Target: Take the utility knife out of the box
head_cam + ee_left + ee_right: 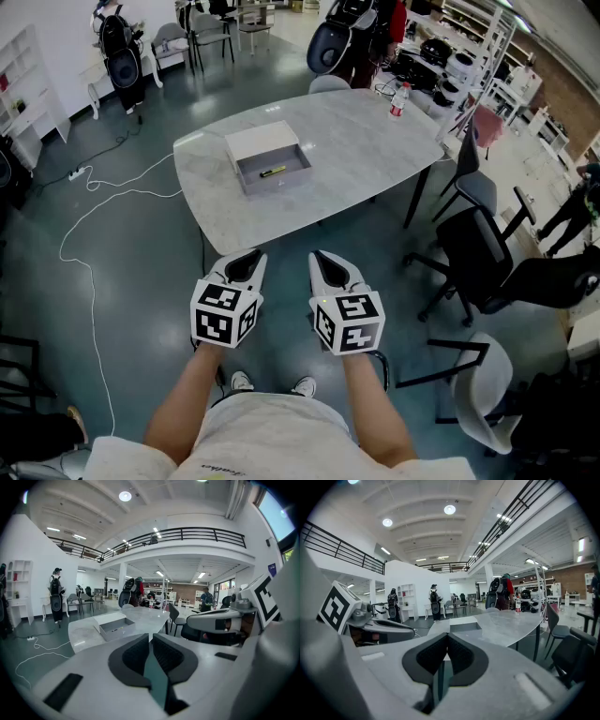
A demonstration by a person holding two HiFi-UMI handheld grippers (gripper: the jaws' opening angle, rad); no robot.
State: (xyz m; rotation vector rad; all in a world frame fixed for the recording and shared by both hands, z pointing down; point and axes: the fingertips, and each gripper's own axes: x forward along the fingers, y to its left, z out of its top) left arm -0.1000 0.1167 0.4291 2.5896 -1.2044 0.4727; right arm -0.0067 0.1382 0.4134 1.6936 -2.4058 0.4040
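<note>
An open grey box (272, 172) with its white lid (261, 141) behind it lies on the marble table (356, 159). Inside the box lies the utility knife (273, 172), yellow and black. Both grippers hover over the floor in front of the table's near edge, well short of the box. The left gripper (246, 260) is shut with nothing in it, and so is the right gripper (328, 262). The left gripper view has its jaws (150, 637) closed together, with the box (114, 626) far ahead. In the right gripper view the jaws (447, 638) also meet, and the box (461, 626) shows beyond them.
A water bottle (399, 99) stands at the table's far right. Office chairs (487, 246) crowd the floor on the right, and another chair (328, 83) is behind the table. A white cable (94, 216) snakes over the floor on the left. People with backpacks stand far off.
</note>
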